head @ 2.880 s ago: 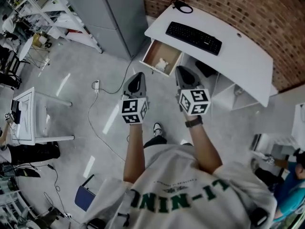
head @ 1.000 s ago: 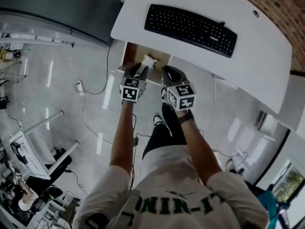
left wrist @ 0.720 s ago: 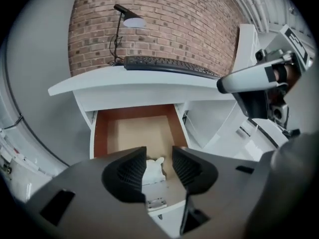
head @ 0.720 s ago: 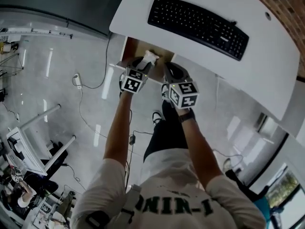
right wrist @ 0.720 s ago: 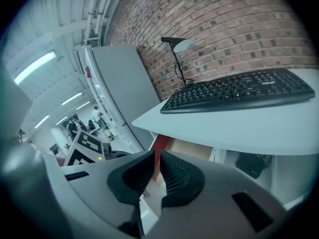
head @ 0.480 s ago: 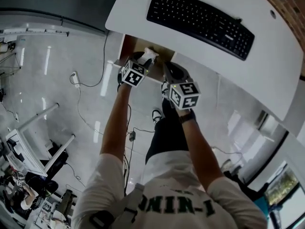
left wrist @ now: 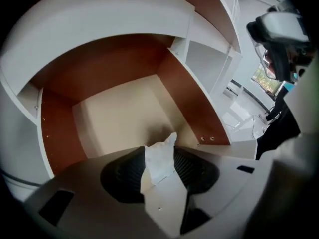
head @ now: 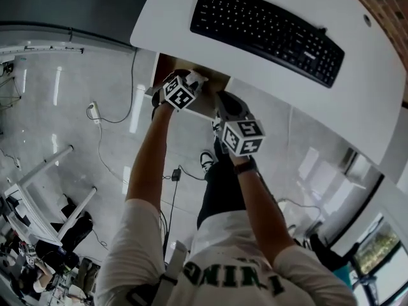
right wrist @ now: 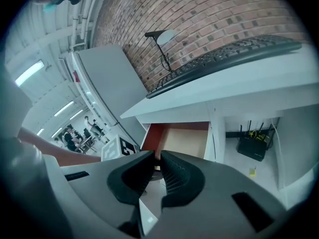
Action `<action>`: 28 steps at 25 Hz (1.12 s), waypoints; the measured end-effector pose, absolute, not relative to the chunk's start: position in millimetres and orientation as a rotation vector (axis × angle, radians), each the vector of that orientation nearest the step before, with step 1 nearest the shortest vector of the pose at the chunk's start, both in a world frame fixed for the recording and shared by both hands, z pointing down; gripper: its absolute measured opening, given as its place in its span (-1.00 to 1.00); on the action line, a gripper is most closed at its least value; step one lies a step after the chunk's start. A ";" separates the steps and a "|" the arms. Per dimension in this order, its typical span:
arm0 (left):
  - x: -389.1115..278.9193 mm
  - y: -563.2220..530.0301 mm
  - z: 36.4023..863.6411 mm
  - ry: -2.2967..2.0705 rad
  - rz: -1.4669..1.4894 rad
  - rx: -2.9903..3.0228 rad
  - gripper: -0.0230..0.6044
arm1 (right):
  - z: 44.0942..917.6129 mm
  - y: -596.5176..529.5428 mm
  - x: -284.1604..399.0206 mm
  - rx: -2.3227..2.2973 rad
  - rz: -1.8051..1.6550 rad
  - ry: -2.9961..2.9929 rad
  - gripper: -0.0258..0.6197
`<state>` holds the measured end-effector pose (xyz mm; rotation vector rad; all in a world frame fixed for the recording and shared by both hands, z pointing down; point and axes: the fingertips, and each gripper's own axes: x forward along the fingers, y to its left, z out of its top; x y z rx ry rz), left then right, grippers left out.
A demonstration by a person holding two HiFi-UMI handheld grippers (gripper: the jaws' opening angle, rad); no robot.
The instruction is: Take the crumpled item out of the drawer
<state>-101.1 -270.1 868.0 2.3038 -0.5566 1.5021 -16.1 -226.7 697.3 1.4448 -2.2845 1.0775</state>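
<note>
The crumpled white paper lies at the front of the open wooden drawer, under the white desk. My left gripper reaches into the drawer with its jaws opening, one pad on each side of the paper. In the head view the paper shows just past the left gripper at the drawer. My right gripper hangs in front of the drawer, lower and to the right, with nothing in it. In the right gripper view its jaws stand almost together, facing the drawer.
A black keyboard lies on the desk above the drawer. Behind the desk is a brick wall with a desk lamp. A router stands on the floor under the desk. A power strip and cables lie on the floor to the left.
My left gripper has moved forward into the drawer and come round the paper. The right gripper has stayed just in front of the drawer.
</note>
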 end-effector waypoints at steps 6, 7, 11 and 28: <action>-91.2 -277.4 896.7 -0.476 1.527 2.307 -0.42 | 705.9 -226.4 -9.0 1.499 1.121 -2.273 -0.85; -90.2 -279.7 901.2 -0.467 1.539 2.304 -0.42 | 706.7 -227.7 -8.1 1.503 1.121 -2.274 -0.85; -86.4 -279.6 918.0 -0.404 1.603 2.288 -0.42 | 710.0 -230.8 -0.6 1.515 1.114 -2.262 -0.85; -88.6 -259.0 908.6 -0.301 1.686 2.255 -0.88 | 699.7 -230.2 16.8 1.560 1.126 -2.254 -0.85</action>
